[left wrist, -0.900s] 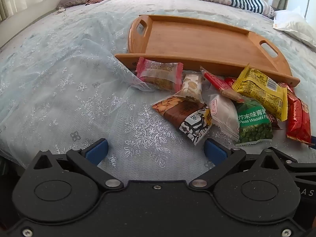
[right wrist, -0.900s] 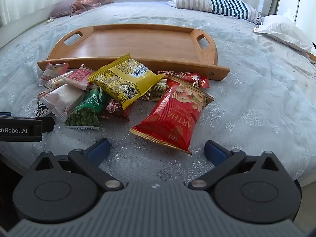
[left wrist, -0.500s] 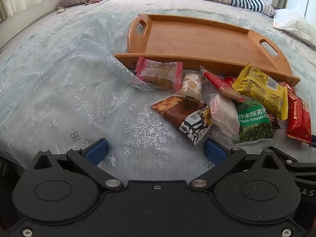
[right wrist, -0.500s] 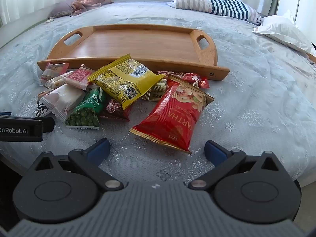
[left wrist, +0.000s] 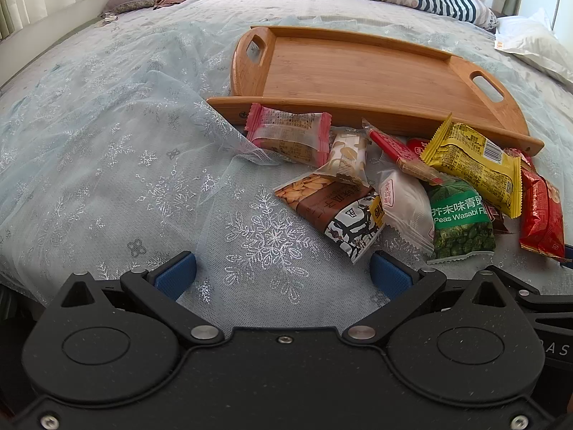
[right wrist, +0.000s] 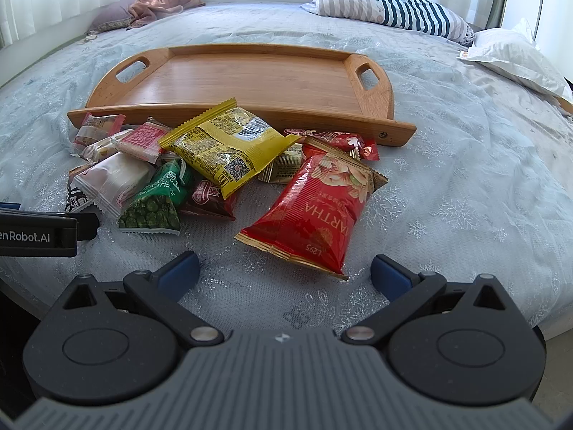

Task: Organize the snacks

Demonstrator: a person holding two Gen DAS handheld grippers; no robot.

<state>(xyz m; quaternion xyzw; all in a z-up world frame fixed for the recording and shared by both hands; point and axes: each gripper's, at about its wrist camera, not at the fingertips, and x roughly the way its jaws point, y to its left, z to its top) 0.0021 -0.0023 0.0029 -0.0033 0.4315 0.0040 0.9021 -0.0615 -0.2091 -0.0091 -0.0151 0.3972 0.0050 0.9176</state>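
Note:
A bare wooden tray (left wrist: 358, 68) (right wrist: 258, 82) lies on the bed. Along its near rim sits a heap of snack packs: a pink-ended pack (left wrist: 286, 132), a brown seed pack (left wrist: 333, 211), a white pack (left wrist: 404, 204), a green wasabi pea pack (left wrist: 460, 222) (right wrist: 157, 200), a yellow pack (left wrist: 472, 168) (right wrist: 225, 147) and a big red pack (right wrist: 315, 211) (left wrist: 542, 215). My left gripper (left wrist: 283, 274) stands open just short of the brown pack. My right gripper (right wrist: 284, 272) is open too, in front of the red pack's bottom edge. Neither holds anything.
The bed wears a pale blue lace cover (left wrist: 107, 150) with raised folds left of the tray. A striped pillow (right wrist: 386, 7), a white pillow (right wrist: 512, 53) and a pink cloth (right wrist: 157, 3) lie at the far side. The left gripper's body (right wrist: 39, 231) shows at the right view's left edge.

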